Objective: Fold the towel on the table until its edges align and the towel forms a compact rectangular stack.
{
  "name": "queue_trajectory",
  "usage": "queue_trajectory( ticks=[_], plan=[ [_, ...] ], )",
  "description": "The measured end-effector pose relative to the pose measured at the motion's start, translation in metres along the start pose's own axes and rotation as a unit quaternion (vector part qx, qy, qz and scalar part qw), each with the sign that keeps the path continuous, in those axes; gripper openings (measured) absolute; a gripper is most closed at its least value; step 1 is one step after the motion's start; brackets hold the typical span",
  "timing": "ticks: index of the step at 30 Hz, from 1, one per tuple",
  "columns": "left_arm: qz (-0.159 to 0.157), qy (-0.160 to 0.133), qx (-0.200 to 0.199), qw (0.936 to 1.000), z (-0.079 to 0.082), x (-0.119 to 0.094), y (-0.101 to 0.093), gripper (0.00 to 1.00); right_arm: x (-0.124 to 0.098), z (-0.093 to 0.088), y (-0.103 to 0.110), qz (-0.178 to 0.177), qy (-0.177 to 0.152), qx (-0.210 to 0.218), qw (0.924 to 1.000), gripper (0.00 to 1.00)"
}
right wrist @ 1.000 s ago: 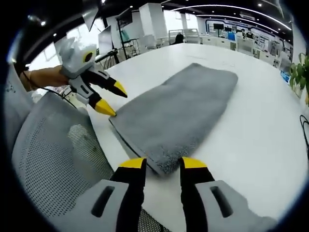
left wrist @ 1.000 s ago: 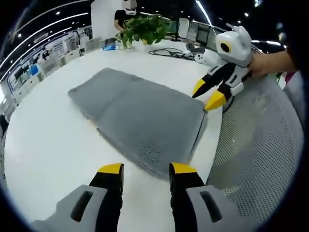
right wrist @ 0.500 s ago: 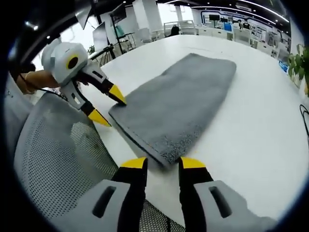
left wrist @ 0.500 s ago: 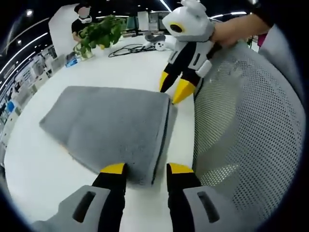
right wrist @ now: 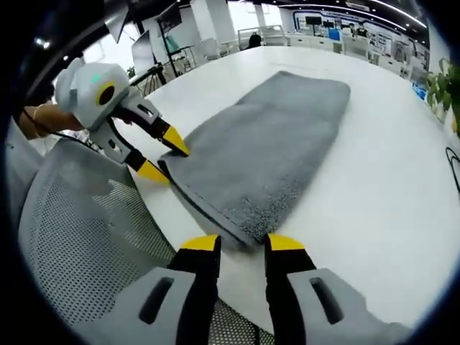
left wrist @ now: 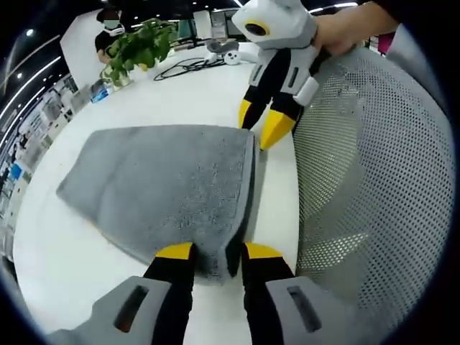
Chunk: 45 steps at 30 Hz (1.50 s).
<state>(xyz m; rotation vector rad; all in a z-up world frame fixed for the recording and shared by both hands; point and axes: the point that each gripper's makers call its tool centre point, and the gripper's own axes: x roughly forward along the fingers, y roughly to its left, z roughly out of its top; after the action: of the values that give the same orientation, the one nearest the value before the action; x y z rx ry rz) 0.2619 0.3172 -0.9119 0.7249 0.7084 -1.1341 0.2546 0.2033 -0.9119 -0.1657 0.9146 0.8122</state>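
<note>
A grey towel point(left wrist: 165, 183), folded into a long rectangle, lies on the white table point(left wrist: 57, 273). My left gripper point(left wrist: 216, 253) is open and low at the towel's near end, with one corner between its yellow tips. From the right gripper view the same left gripper point(right wrist: 161, 155) straddles the far corner, one fingertip point(right wrist: 175, 141) over the cloth. The other near corner of the towel point(right wrist: 266, 151) sits between the tips of my right gripper point(right wrist: 241, 243), which is open. In the left gripper view the right gripper point(left wrist: 260, 123) comes in from the top, a hand holding it.
A grey mesh chair back point(left wrist: 359, 187) stands close against the table edge beside both grippers. A potted plant point(left wrist: 136, 47), black cables point(left wrist: 190, 66) and a person point(left wrist: 109, 21) are at the table's far side. Bare white tabletop point(right wrist: 388, 180) surrounds the towel.
Both grippers have come down closer to the towel's short end, each now around a corner. The left gripper's jaws have narrowed. The towel lies where it was.
</note>
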Motion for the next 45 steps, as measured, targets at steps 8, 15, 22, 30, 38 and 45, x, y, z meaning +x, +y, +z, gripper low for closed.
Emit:
queue_trajectory(
  ticks=[8, 15, 22, 30, 38, 45],
  plan=[
    [0.007, 0.015, 0.024, 0.9996, 0.0, 0.003, 0.005, 0.16, 0.0, 0.0, -0.001, 0.001, -0.002, 0.007, 1.0, 0.22],
    [-0.002, 0.002, -0.022, 0.9998, 0.0, 0.003, 0.009, 0.1, -0.005, 0.006, 0.003, -0.004, -0.006, -0.028, 0.9996, 0.22],
    [-0.067, -0.032, -0.16, 0.9844, -0.001, 0.001, 0.014, 0.08, -0.01, 0.016, 0.006, -0.028, -0.015, -0.094, 0.9951, 0.24],
    [-0.097, -0.054, -0.261, 0.959, -0.001, 0.0, 0.017, 0.07, -0.014, 0.029, 0.023, -0.017, -0.015, -0.222, 0.9747, 0.23],
    [-0.102, -0.069, -0.289, 0.9492, -0.002, 0.0, 0.018, 0.07, 0.001, 0.02, 0.027, -0.015, 0.012, -0.286, 0.9581, 0.23],
    [-0.093, -0.084, -0.287, 0.9498, -0.001, 0.0, 0.016, 0.07, 0.011, 0.01, 0.021, -0.002, 0.035, -0.299, 0.9537, 0.23]
  ],
)
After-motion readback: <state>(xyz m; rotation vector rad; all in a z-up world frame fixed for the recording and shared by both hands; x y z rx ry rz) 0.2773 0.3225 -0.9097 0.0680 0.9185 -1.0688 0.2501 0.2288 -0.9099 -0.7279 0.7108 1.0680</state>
